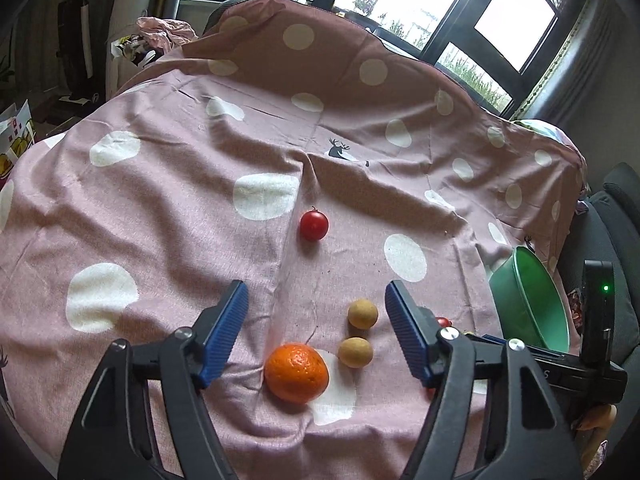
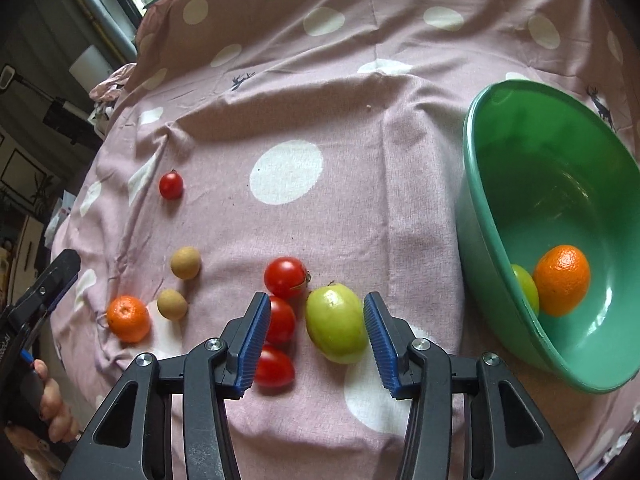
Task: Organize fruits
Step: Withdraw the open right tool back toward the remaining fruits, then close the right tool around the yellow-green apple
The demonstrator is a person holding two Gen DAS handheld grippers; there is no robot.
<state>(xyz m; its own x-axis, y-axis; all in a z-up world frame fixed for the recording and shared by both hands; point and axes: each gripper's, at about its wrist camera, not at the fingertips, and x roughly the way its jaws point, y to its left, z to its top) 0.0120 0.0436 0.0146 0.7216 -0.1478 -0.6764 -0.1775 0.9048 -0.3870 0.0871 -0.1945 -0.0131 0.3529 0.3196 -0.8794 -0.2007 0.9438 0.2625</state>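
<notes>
1. A pink cloth with white dots (image 2: 320, 92) is spread over the surface, and windows are seen behind it.
2. Near the left edge of the cloth, an orange (image 2: 129, 319) is seen, with two small brown fruits (image 2: 185, 263) just beside it and one small red tomato (image 2: 171, 185) farther back.
3. The left gripper (image 1: 316, 328) is held above this group. Its jaws are about half open, nothing is held, and the orange and the brown fruits lie between and below its blue pads.
4. In the middle of the cloth, three red tomatoes (image 2: 285, 277) are lined up close together.
5. Just beside them lies a green fruit (image 2: 336, 323), the thing most likely to be picked next.
6. The right gripper (image 2: 316, 320) is set around the green fruit. The jaws are fairly narrow. The right pad looks very close to the fruit, but a gap is seen on the left side, so the fruit is not squeezed yet.
7. To do this step well, the gripper should be moved a little so the fruit sits in the middle, and the left pad should be kept off the tomatoes. The jaws should then be closed gently, so the fruit is not bruised or rolled away.
8. At the right edge, a green bowl (image 2: 476, 208) is tipped toward the fruits. An orange and a green fruit are already inside it.
</notes>
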